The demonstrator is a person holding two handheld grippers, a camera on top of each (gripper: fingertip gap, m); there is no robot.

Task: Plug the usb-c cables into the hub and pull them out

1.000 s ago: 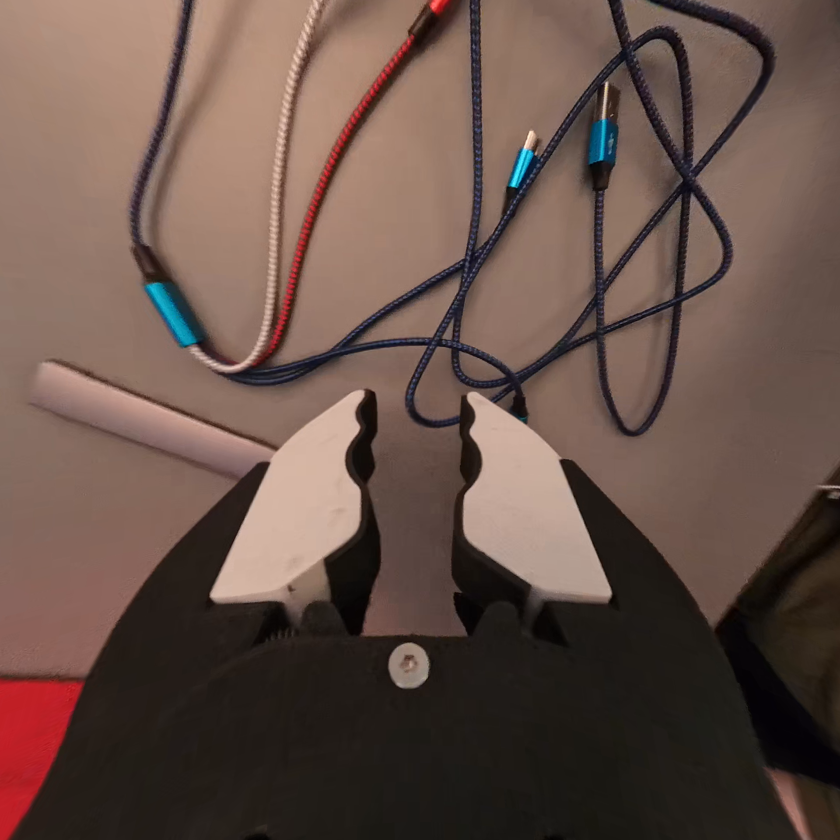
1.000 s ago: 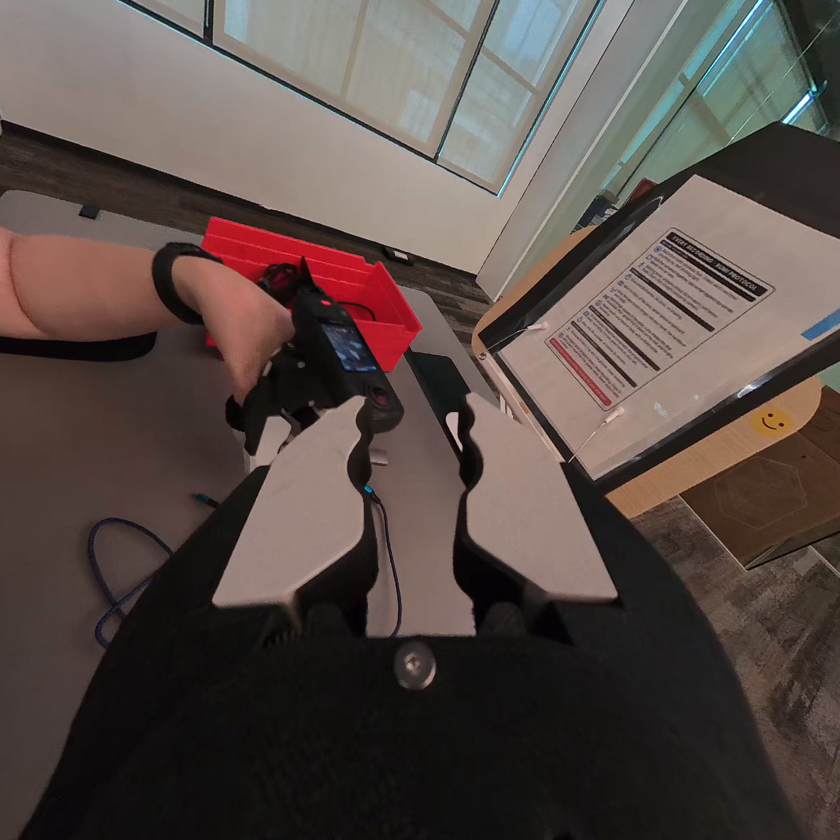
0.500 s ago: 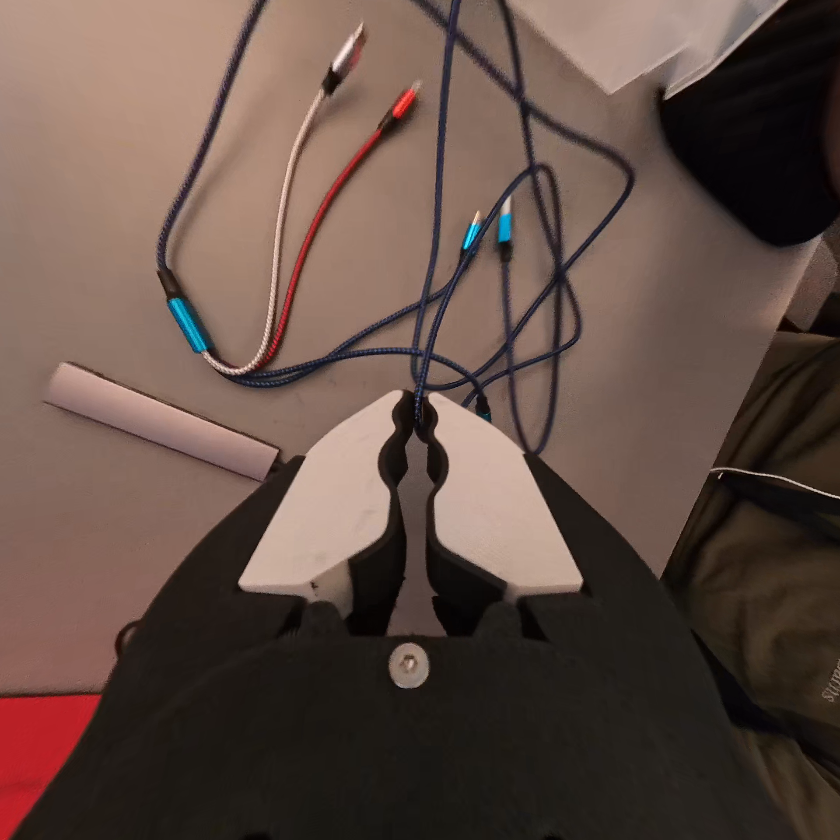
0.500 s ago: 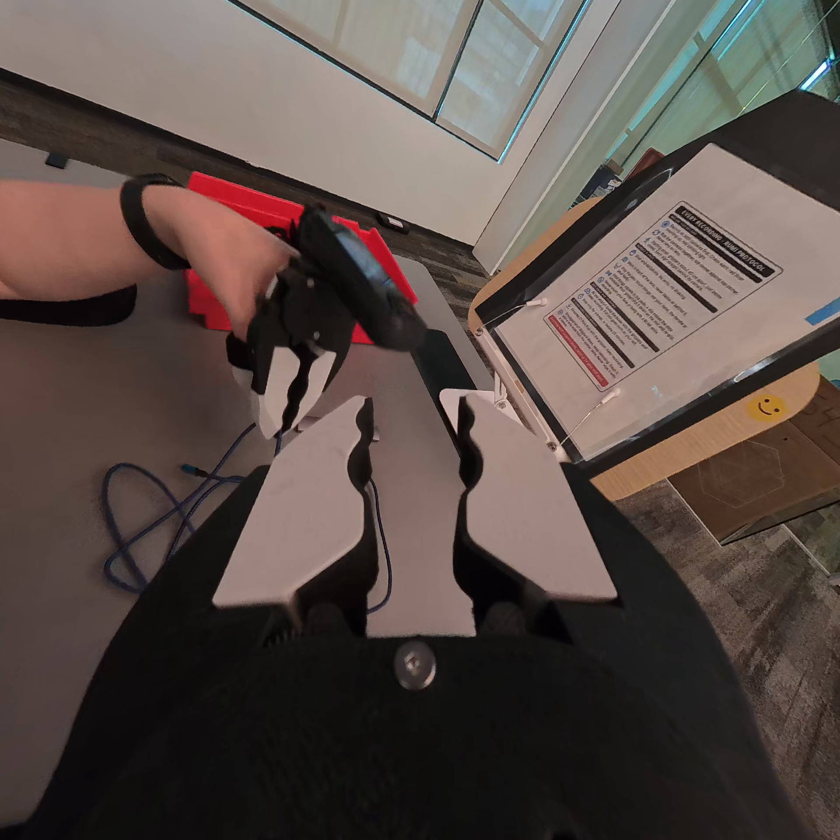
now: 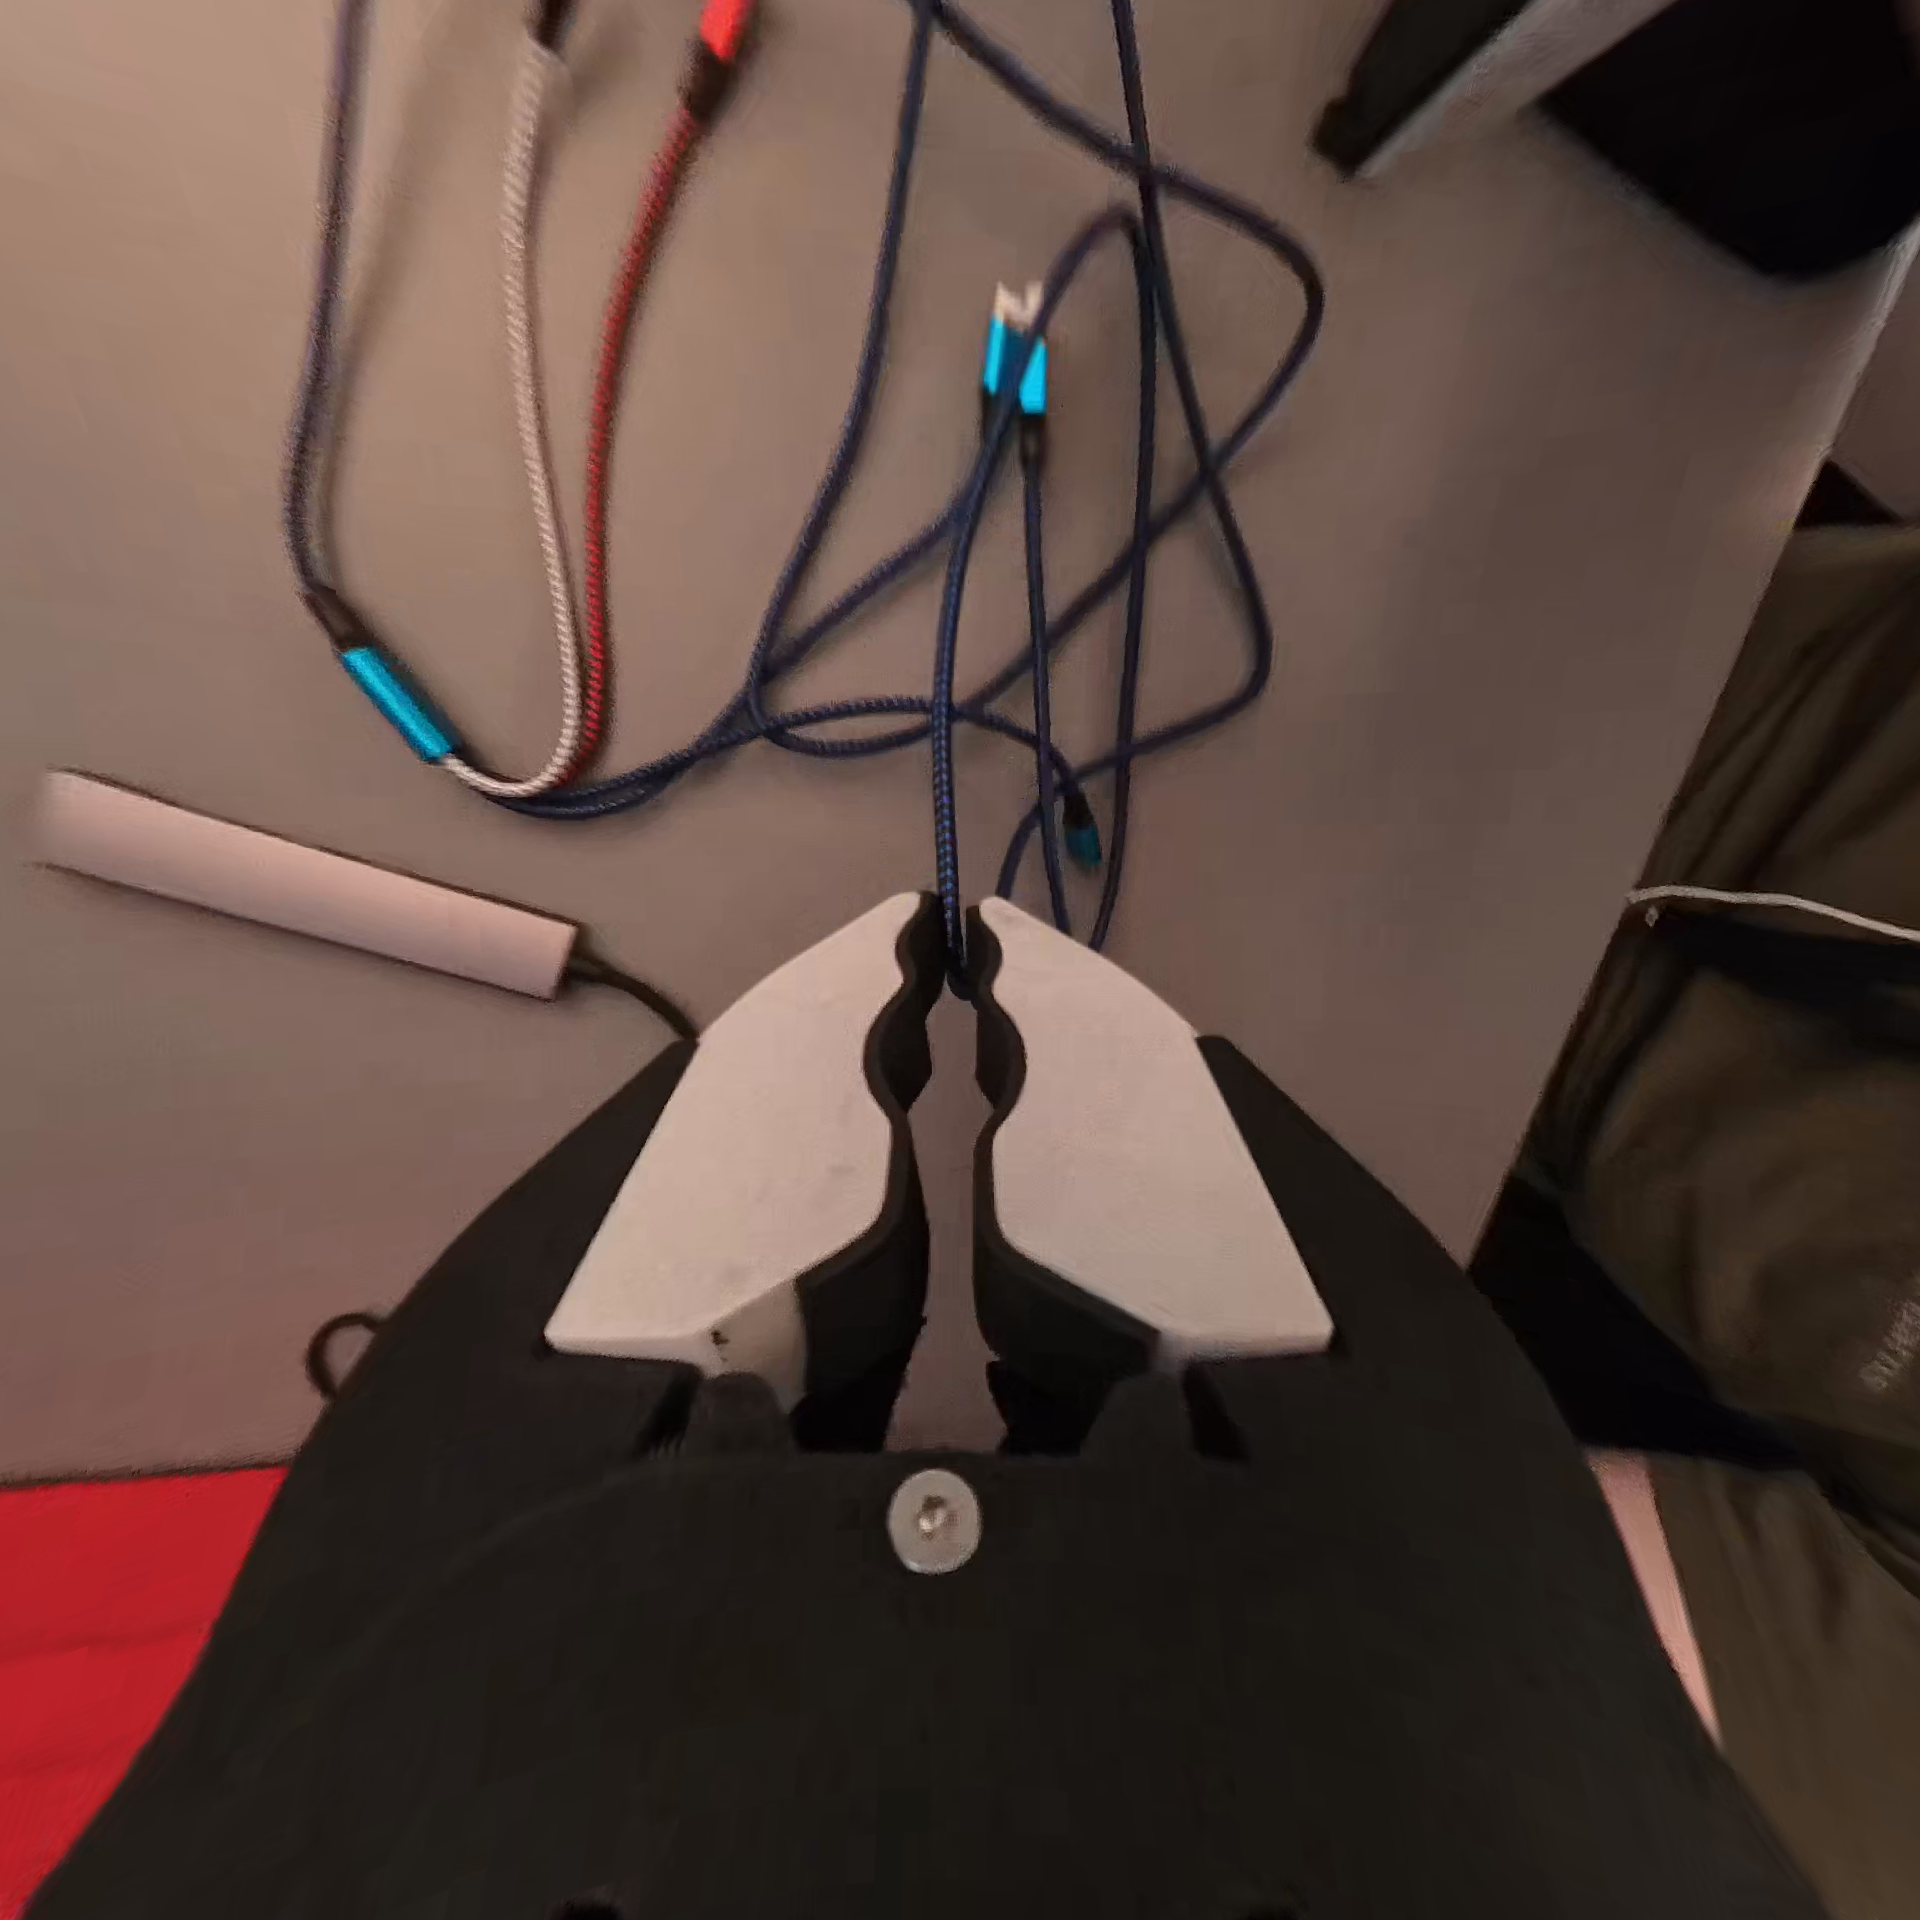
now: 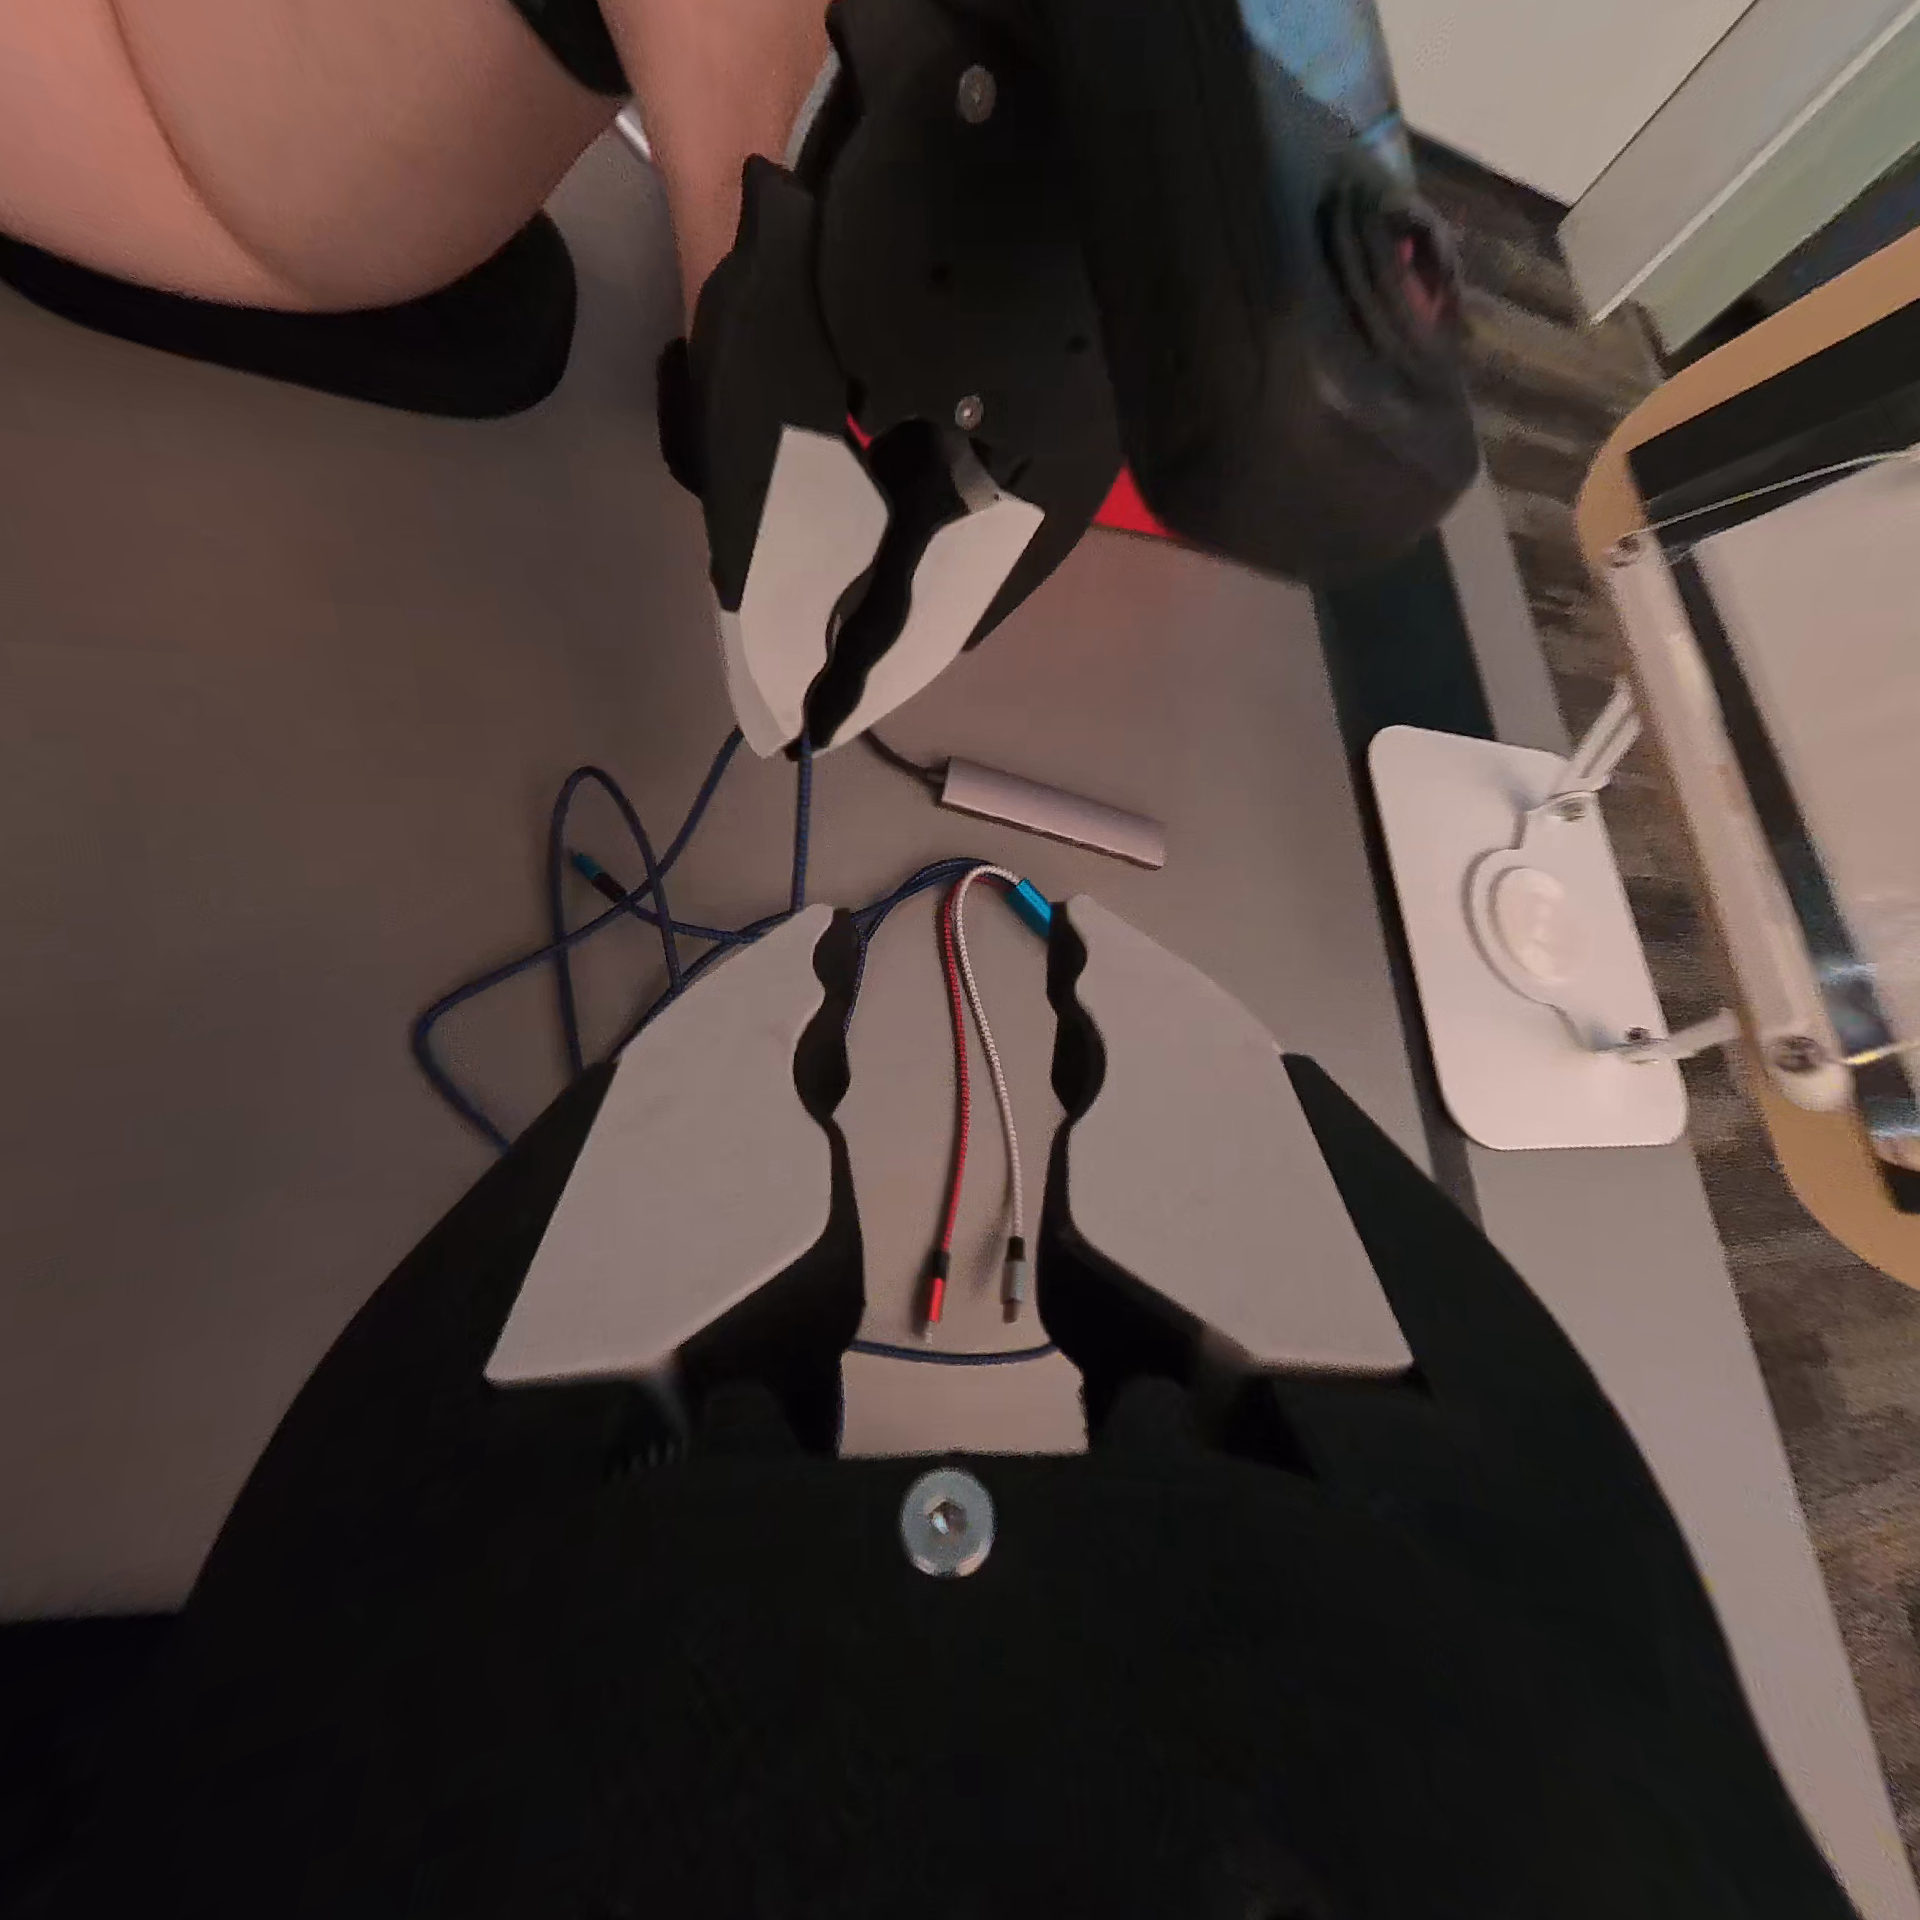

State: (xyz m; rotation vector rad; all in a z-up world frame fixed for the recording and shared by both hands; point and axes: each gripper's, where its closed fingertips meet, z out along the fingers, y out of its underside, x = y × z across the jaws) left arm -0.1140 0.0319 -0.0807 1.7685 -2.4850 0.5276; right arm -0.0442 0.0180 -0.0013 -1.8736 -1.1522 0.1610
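My left gripper point(image 5: 958, 920) is shut on a dark blue braided cable point(image 5: 951, 665) and lifts it off the grey table; it also shows in the right wrist view point(image 6: 800, 740). The cable's blue plugs point(image 5: 1013, 364) hang ahead. A slim grey hub point(image 5: 301, 883) lies to the left, also in the right wrist view point(image 6: 1049, 816). My right gripper point(image 6: 951, 920) is open and empty above the red cable point(image 6: 958, 1091) and white cable point(image 6: 1006, 1091), whose plugs lie between its fingers. A blue splitter point(image 5: 397, 701) joins them.
A red bin point(image 5: 94, 1621) sits at the lower left in the left wrist view. A white lamp base point(image 6: 1522, 935) stands at the table's right edge. A person's forearm point(image 6: 239, 145) reaches in from the upper left. Loose blue cable loops point(image 6: 582, 935) lie left. The grippers' ends are close to 11 centimeters from one another. To reach the slim grey hub point(image 5: 301, 883) in a straight line is about 15 centimeters for my left fingers, about 20 centimeters for my right. Look for it in the right wrist view point(image 6: 1069, 819) too.
My left gripper closed on the blue cable and raised it. My right gripper tilted down from facing the room to looking at the table and cables, staying open.
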